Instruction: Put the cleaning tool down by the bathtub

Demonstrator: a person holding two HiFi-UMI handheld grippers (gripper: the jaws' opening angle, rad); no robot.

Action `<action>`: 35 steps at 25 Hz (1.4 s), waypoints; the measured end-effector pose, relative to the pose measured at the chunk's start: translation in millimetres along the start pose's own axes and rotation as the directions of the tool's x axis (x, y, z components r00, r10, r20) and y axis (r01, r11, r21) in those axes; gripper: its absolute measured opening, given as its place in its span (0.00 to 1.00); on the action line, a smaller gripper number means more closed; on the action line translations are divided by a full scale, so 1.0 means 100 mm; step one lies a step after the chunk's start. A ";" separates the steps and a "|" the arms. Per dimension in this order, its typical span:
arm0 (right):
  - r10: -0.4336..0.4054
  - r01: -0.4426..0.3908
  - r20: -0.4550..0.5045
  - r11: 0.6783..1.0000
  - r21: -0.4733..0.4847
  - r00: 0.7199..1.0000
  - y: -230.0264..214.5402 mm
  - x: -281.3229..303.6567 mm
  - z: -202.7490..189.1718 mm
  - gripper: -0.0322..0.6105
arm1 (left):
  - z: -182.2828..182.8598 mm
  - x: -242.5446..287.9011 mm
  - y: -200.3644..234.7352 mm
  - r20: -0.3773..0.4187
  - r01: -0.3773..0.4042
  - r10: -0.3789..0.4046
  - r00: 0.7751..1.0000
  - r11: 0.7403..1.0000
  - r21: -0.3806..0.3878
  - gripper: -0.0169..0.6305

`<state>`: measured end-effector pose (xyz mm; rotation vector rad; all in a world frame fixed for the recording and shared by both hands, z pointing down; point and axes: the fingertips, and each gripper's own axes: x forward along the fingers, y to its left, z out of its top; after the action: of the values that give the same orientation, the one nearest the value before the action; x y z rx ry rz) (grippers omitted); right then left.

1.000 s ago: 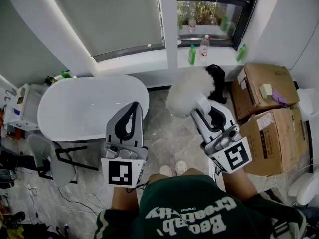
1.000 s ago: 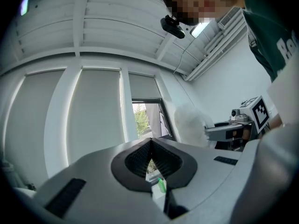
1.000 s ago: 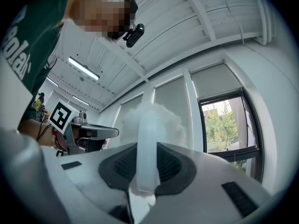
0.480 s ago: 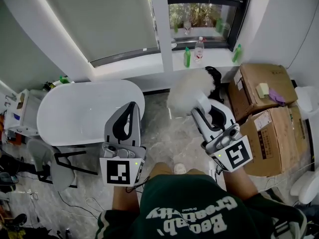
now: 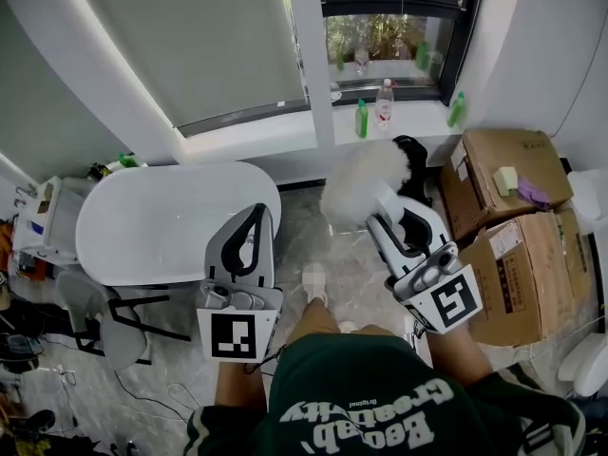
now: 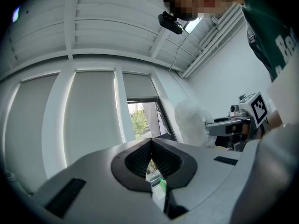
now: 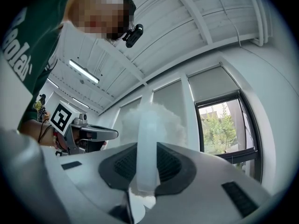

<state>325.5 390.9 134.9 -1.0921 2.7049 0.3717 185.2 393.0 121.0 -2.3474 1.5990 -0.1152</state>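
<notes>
The cleaning tool is a fluffy white duster [image 5: 361, 183] on a pale translucent handle [image 7: 146, 153]. My right gripper [image 5: 385, 204] is shut on that handle, and the fluffy head sticks out past its jaws above the floor. In the right gripper view the handle runs up between the dark pads of that gripper [image 7: 147, 146]. The white oval bathtub [image 5: 171, 221] stands to the left, below the blinds. My left gripper [image 5: 256, 215] hovers over the tub's right end; its jaws meet at the tips with nothing between them [image 6: 151, 143]. The duster [image 6: 190, 125] also shows in the left gripper view.
Cardboard boxes [image 5: 513, 207] are stacked at the right. Green and clear bottles [image 5: 362, 119] line the window sill. A black object [image 5: 415, 155] lies under the sill. A grey chair [image 5: 104, 316] and a cluttered shelf [image 5: 38, 221] flank the tub's left side. A white fixture [image 5: 589, 364] sits at the far right.
Both grippers keep their pose and the right one still grips the duster. The view has shifted slightly, and a foot has stepped forward on the floor between the grippers.
</notes>
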 end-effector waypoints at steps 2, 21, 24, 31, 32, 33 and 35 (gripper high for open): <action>0.010 -0.010 0.004 1.000 -0.005 1.000 -0.02 0.06 -0.02 0.19 | -0.04 0.07 0.01 -0.005 0.011 -0.011 1.000 1.000 0.007 0.04; -0.001 -0.002 -0.060 0.999 -0.043 0.998 -0.74 1.30 -0.52 0.19 | -0.50 1.52 0.89 0.054 0.074 -0.071 0.996 0.995 -0.064 0.04; -0.033 0.027 -0.099 0.998 -0.054 0.995 -0.87 1.52 -0.67 0.19 | -0.63 1.81 1.06 0.044 0.108 -0.106 0.993 0.993 -0.053 0.04; -0.049 0.040 -0.145 0.997 -0.061 0.988 -1.23 2.15 -1.02 0.19 | -0.93 2.50 1.46 0.022 0.142 -0.141 0.990 0.987 -0.078 0.04; -0.050 0.040 -0.150 0.997 -0.064 0.987 -1.26 2.23 -1.05 0.19 | -0.96 2.57 1.52 0.022 0.147 -0.145 0.989 0.986 -0.080 0.04; -0.051 0.041 -0.156 0.997 -0.066 0.987 -1.29 2.31 -1.07 0.19 | -0.99 2.64 1.58 0.021 0.150 -0.149 0.989 0.985 -0.083 0.04; -0.055 0.044 -0.163 0.997 -0.071 0.985 -1.36 2.46 -1.12 0.19 | -1.05 2.76 1.70 0.024 0.153 -0.152 0.988 0.984 -0.090 0.04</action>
<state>236.7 102.1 151.9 -1.2589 2.8204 0.3819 112.4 60.8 144.2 -2.5329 1.4444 -0.0556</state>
